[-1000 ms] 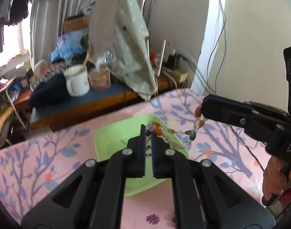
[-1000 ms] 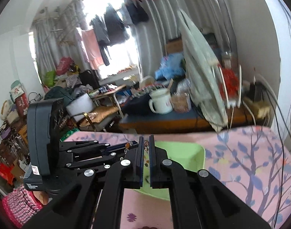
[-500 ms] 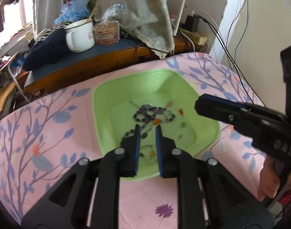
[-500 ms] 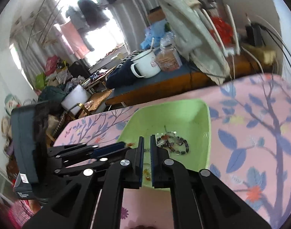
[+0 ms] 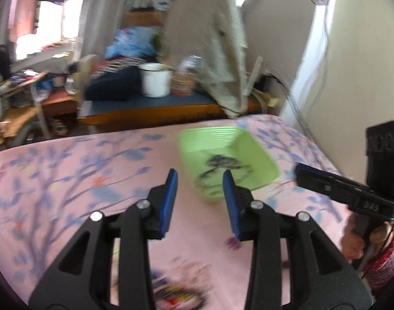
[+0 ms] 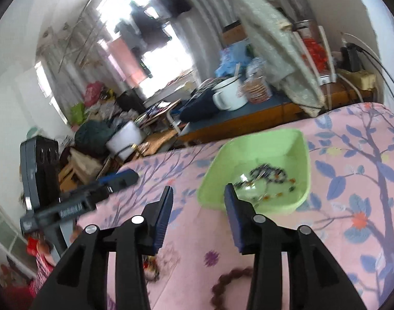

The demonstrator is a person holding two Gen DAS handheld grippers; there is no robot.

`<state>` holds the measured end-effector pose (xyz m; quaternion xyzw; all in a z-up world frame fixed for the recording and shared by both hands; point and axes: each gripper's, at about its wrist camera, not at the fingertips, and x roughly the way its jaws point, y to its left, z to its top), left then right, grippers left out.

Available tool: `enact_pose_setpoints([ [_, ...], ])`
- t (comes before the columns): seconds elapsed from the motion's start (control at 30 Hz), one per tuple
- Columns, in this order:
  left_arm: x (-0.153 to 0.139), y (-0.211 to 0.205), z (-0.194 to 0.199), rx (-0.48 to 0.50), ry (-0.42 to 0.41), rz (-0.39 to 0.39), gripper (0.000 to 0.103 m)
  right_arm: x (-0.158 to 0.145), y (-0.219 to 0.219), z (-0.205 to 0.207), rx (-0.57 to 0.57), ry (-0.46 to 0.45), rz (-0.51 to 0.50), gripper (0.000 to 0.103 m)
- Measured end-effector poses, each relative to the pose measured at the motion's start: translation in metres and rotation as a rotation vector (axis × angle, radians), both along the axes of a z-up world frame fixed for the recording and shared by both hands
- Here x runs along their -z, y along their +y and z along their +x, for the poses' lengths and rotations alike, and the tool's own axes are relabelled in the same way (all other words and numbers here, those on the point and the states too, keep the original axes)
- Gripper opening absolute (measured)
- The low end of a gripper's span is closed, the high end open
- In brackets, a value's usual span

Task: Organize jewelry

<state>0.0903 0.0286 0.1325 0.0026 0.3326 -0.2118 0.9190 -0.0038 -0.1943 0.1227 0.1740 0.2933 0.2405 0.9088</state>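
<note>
Left gripper [image 5: 199,193]: fingers parted and opening, nothing between the blue pads, only pink floral tabletop [image 5: 68,180] showing through the gap. Blurred heap of loose jewelry [image 5: 176,292]: low in the left wrist view, on the tabletop beneath and just behind the left fingers, nearer the person than the tray; mixed dark, red and yellow pieces, long axis impossible to tell through the blur. Brown beaded bracelet [image 6: 230,283]: curled on the tabletop under the right gripper, below and a little left of its right finger, part hidden by the black frame; loop lying roughly flat, open side toward the camera. Judged next pick: either of these two near pieces, each lying back toward the person from the fingertips, the heap closer to the left hand, the bracelet closer to the right. Green tray [image 6: 295,139]: ahead of both grippers, to the right of the left fingers and just beyond the right finger of the right gripper; shallow, rounded rectangle, upright on the tabletop. Contents: dark beaded strand [image 6: 268,173] coiled near the middle, plus scattered small orange and clear beads toward the near wall. Right gripper [image 6: 198,205]: fingers parted and opening, empty, tabletop and tray rim visible between them.
</note>
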Motion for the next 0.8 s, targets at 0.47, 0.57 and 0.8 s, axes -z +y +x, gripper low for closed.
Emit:
enact_pose_setpoints([
  [0.47, 0.077, 0.104, -0.057, -0.224, 0.129, 0.087, 0.035, 0.077, 0.118, 0.001, -0.243, 0.148, -0.314, 0.005],
  [0.57, 0.081, 0.103, -0.058, -0.212, 0.139, 0.077, 0.035, 0.096, 0.129, 0.014, -0.267, 0.172, -0.389, 0.003],
  [0.8, 0.071, 0.077, -0.059, -0.136, 0.099, 0.087, 0.039, 0.093, 0.097, 0.017, -0.185, 0.143, -0.399, 0.000],
])
